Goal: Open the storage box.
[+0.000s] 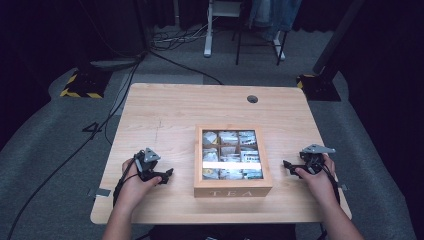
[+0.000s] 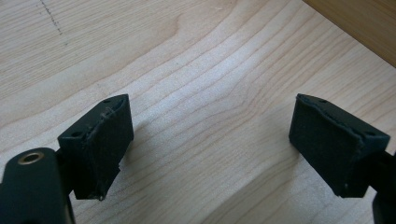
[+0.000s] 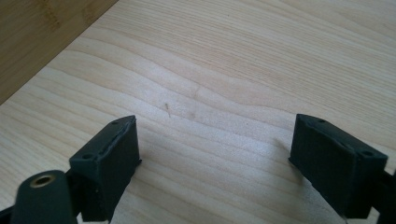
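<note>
Item: tea box [image 1: 233,189], wooden, glazed lid down, packets inside; centre of worktop [image 1: 165,110], toward the near edge.
Left tool [image 1: 165,175]: jaws released, empty, resting low just left of the box.
Right tool [image 1: 289,166]: jaws released, empty, just right of it.
Risk: a one-sided push would likely slide the light box; a grip on the glass could slip.
</note>
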{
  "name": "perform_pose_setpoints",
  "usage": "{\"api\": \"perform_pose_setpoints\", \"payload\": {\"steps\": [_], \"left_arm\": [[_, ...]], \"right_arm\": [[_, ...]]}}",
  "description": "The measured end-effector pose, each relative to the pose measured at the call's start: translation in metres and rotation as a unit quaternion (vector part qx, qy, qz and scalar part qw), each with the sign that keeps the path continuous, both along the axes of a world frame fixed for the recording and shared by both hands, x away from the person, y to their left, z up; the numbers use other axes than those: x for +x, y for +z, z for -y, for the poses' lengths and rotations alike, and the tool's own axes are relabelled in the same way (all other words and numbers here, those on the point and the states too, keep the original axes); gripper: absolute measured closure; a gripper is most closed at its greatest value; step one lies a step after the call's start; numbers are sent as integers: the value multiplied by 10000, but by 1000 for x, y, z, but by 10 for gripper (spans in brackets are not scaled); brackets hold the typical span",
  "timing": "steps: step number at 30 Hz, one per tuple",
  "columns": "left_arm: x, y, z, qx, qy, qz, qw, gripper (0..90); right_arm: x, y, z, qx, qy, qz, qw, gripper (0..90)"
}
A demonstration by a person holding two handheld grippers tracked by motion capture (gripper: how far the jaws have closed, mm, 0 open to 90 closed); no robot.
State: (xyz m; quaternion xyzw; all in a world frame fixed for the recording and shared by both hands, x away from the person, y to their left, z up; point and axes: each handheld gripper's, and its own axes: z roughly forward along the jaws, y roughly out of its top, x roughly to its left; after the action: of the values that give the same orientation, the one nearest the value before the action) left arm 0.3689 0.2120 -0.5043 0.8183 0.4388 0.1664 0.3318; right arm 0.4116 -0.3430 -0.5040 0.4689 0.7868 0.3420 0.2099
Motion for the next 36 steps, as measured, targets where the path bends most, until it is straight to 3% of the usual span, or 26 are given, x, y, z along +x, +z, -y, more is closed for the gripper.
{"api": "perform_pose_setpoints", "payload": {"steps": [14,20,24,26,27,28,30,33,36], "left_arm": [[-1,0,0,-9,26,-12,10000,145],[-1,0,1,-19,15,-14,10000,142],[0,0,1,-22,-3,-24,10000,136],[0,0,1,-25,-5,-26,10000,136],[0,0,1,-25,-5,-26,10000,136],[0,0,1,-23,-7,-27,10000,136],[0,0,1,-26,-7,-20,10000,136],[1,0,1,-23,-15,-15,10000,136],[2,0,1,-14,-12,-16,10000,135]], "right_arm": [[0,0,2,29,16,11,10000,186],[-1,0,2,20,-104,8,9999,170],[-3,1,3,36,-124,45,9999,253],[-5,4,5,0,-149,-20,9999,339],[-5,4,5,0,-149,-20,9999,339],[-6,8,6,-102,-152,-151,9997,384],[-9,13,6,-19,-190,-225,9996,383],[-14,23,5,201,-143,-123,9996,383],[-20,33,3,208,-36,-108,9997,384]]}}
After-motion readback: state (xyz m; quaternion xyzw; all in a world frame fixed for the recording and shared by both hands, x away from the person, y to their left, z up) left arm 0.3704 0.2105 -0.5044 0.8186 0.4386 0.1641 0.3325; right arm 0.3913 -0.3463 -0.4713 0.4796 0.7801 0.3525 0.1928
